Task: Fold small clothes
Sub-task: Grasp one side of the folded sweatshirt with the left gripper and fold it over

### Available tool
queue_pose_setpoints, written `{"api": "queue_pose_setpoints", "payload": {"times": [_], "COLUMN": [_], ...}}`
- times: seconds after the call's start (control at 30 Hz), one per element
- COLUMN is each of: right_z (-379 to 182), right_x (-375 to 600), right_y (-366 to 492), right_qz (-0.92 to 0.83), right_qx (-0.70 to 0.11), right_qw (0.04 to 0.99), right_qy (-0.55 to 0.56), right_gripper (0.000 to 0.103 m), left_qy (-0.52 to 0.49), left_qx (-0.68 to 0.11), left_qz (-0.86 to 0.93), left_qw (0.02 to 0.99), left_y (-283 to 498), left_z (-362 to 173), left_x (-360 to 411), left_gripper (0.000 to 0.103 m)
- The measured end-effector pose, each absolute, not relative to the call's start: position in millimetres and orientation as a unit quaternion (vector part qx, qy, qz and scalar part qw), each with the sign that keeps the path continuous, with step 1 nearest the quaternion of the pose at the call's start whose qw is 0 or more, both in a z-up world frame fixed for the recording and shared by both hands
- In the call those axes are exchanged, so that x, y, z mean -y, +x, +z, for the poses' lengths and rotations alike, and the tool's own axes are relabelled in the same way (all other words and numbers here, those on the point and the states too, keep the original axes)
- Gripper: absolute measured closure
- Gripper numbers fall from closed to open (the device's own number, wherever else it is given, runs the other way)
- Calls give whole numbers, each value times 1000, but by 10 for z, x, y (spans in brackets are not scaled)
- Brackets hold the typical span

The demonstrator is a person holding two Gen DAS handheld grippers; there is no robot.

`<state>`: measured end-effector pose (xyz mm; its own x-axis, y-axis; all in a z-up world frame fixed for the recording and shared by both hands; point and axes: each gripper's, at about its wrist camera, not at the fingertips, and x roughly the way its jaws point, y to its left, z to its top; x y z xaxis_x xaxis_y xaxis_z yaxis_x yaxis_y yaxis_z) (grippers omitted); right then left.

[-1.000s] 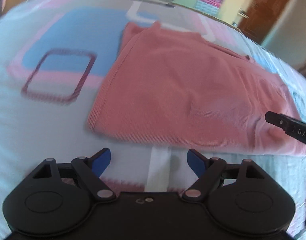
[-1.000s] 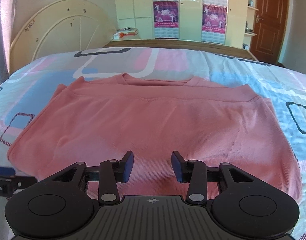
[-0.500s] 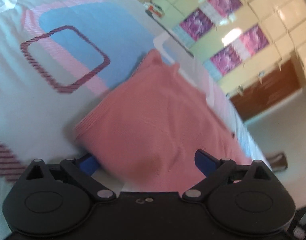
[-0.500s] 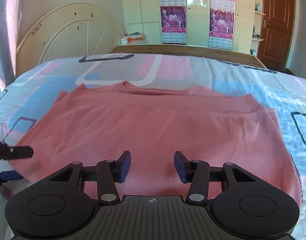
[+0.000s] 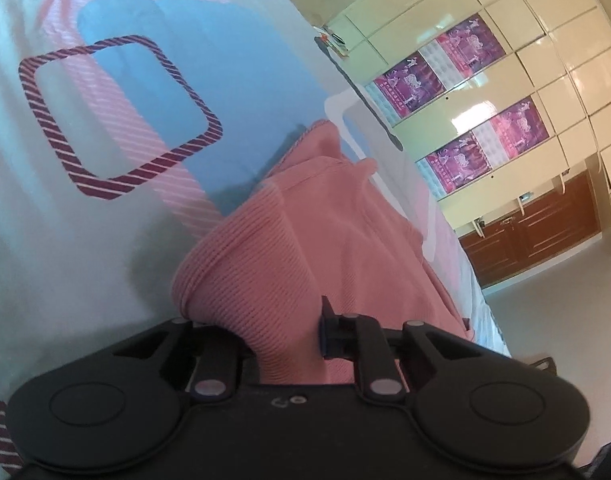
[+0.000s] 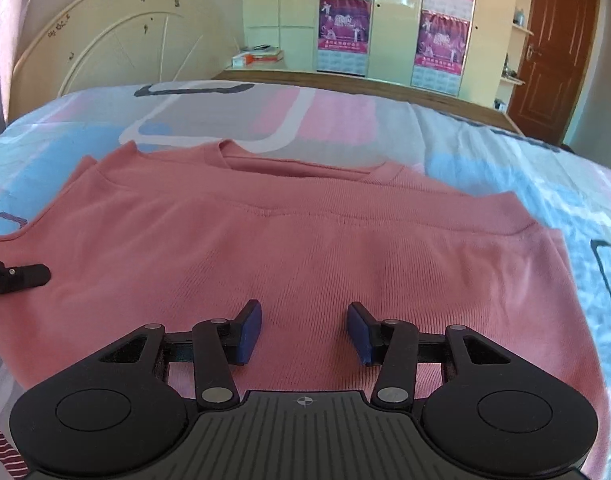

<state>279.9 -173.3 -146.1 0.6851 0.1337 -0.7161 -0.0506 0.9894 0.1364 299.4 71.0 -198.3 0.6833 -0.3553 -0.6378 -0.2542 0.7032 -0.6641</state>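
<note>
Bed w/ patterned sheet (image 6: pixel 485 152) carries the pink top (image 6: pixel 305 240), spread flat across its middle, neckline toward the far edge. R wrist view shows the whole garment; L wrist view only a bunched corner (image 5: pixel 265 280). Left gripper (image 5: pixel 283 340) has just been closing, fingers clenched on that corner. Right gripper (image 6: pixel 304 330) is over the near hem, fingers released, apart.

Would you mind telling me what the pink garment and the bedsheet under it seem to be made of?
Pink garment: apparently a soft rib-knit fabric, matte; fine parallel ribs show, and it bunches where the left gripper pinches it. Bedsheet: seemingly thin woven cloth, smooth, matte, with a printed pattern; the fibre can't be told.
</note>
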Motion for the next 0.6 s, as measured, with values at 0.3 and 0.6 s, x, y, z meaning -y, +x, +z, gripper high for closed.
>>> {"api": "queue_pose_setpoints", "payload": {"times": [0.3,0.6], "right_z": [-1499,-1340], "right_x": [1807,2226], "right_y": [2806,2595], "right_qz": [65,75], "right_qx": [-400,-363], "right_qw": [913,922], "right_qy": [57,115], "right_gripper": [55,55], "left_qy": [-325,-173], "left_qx": [-365,-320], "left_qz": [-56,-199], "left_qw": [871,910], "left_y": [2968,2992], "left_z": [-1565,-843], "left_x": [-447,737], "left_gripper": [92,92]}}
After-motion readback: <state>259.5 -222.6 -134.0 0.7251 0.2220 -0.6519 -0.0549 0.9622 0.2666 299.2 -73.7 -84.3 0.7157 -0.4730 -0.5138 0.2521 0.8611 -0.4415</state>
